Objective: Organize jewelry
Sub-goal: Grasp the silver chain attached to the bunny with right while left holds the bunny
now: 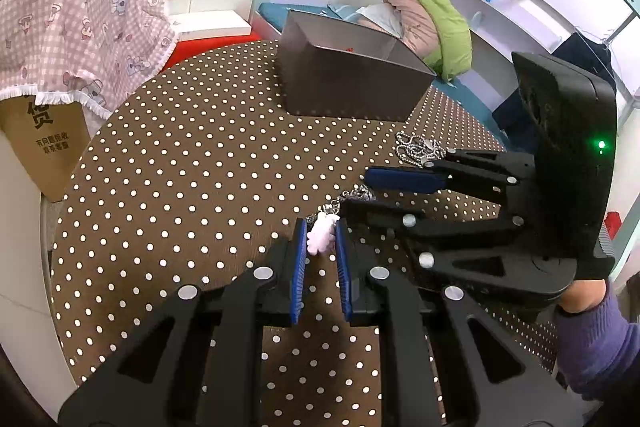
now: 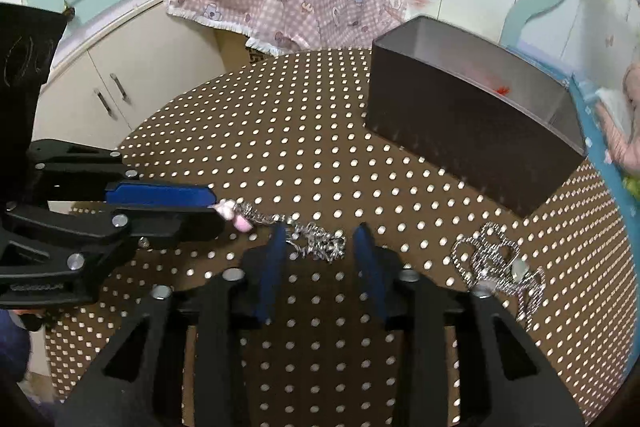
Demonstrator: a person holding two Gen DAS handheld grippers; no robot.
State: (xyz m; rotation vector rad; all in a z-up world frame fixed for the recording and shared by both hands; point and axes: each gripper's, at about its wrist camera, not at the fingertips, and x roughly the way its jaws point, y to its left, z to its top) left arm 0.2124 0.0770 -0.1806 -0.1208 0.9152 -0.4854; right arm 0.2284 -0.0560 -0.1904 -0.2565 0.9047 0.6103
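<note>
Left hand-held gripper (image 1: 321, 242) clamps pink charm (image 1: 321, 239) of chain necklace (image 2: 316, 241). Right hand-held gripper (image 2: 320, 251) spread open, straddling chain bunch on bench (image 1: 180, 167). Two necklaces: this one strung gripper to gripper; second (image 2: 496, 263) heaped right (beside right finger). One gray box (image 1: 348, 75) beyond.

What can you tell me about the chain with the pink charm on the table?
The chain with the pink charm is a thin silver-looking link chain ending in a pale pink, lumpy charm that looks soft or plasticky. It lies on the polka-dot tablecloth, its far end bunched in a small heap. The charm sits between the left gripper's blue pads; contact is unclear. The right gripper straddles the heap, open.
</note>
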